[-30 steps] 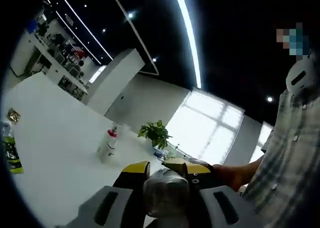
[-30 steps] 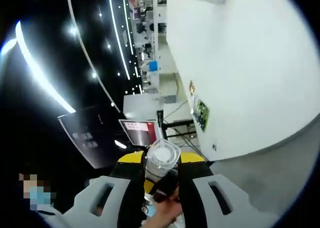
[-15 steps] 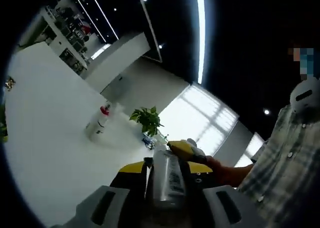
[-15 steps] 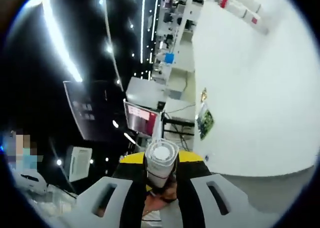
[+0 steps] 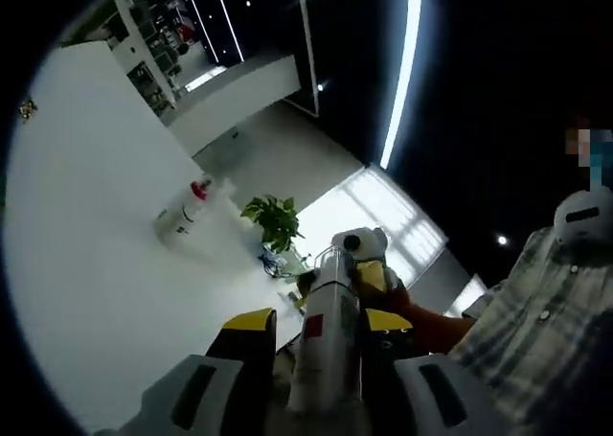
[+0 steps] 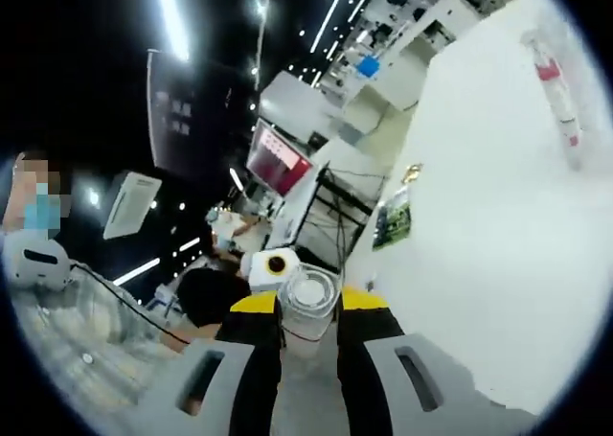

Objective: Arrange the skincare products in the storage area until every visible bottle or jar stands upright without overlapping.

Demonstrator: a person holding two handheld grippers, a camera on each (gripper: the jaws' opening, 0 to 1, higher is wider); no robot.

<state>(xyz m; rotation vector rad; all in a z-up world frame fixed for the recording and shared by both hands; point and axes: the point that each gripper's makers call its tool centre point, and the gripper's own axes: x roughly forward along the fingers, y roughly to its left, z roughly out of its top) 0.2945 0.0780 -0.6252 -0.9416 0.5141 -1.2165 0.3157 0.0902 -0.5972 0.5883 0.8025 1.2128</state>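
Note:
My left gripper [image 5: 321,323] is shut on a slim silvery bottle [image 5: 328,292] with a red label, which runs lengthwise up between the yellow-tipped jaws. At its far end the right gripper [image 5: 369,278] meets it, with a hand [image 5: 431,329] behind. In the right gripper view, my right gripper [image 6: 308,304] is shut on the round clear-capped end of the bottle [image 6: 308,287], seen end-on. The left gripper [image 6: 271,263] sits just behind it. A second bottle with a red cap [image 5: 182,216] lies on the white table [image 5: 86,244]; it also appears as a red-banded bottle [image 6: 556,81].
A potted plant [image 5: 273,220] stands at the table's far edge. A green packet [image 6: 393,220] lies near the table [image 6: 479,263] edge. A person in a plaid shirt [image 5: 517,331] is close on the right. Shelves and a screen [image 6: 278,158] fill the room behind.
The bottle in my left jaws has turned from end-on to lengthwise, its far end up by the right gripper. Both views have rolled with my hands; the table things have only shifted in the picture.

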